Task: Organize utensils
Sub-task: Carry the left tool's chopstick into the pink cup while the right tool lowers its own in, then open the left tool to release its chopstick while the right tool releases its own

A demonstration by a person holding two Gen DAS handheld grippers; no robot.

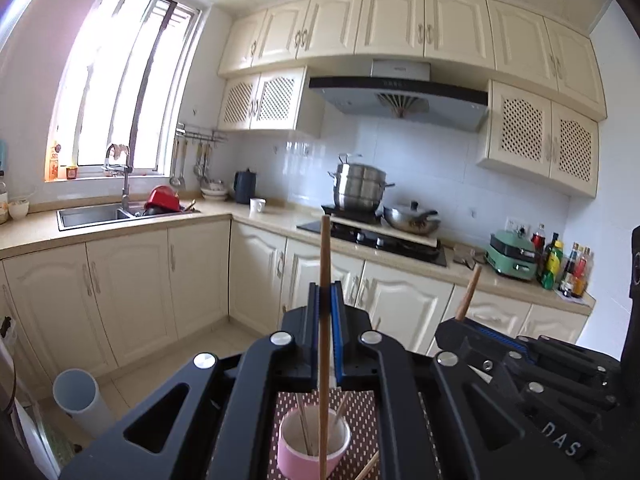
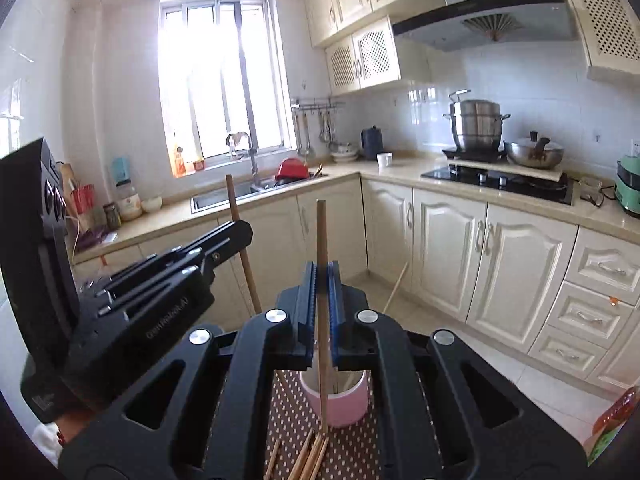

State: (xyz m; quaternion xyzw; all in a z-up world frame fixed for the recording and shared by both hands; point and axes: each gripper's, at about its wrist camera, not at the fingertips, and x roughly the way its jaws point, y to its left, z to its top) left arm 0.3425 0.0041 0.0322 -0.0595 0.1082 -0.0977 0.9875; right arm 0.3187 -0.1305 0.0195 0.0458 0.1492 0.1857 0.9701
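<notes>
Left wrist view, as we log it: left gripper (image 1: 325, 300) and right gripper (image 2: 322, 280) each clamp one upright chopstick (image 1: 324, 320) above pink cup (image 1: 314, 446), loose chopsticks (image 2: 308, 456) on dotted mat (image 2: 352, 456) at bottom centre.

2 tools: left tool (image 1: 326, 300), right tool (image 2: 322, 280); each pinches 1 chopstick (image 1: 325, 264); 1 pink cup (image 1: 313, 446).

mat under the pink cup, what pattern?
Brown with small white polka dots; the mat shows best in the right wrist view, under the pink cup.
</notes>
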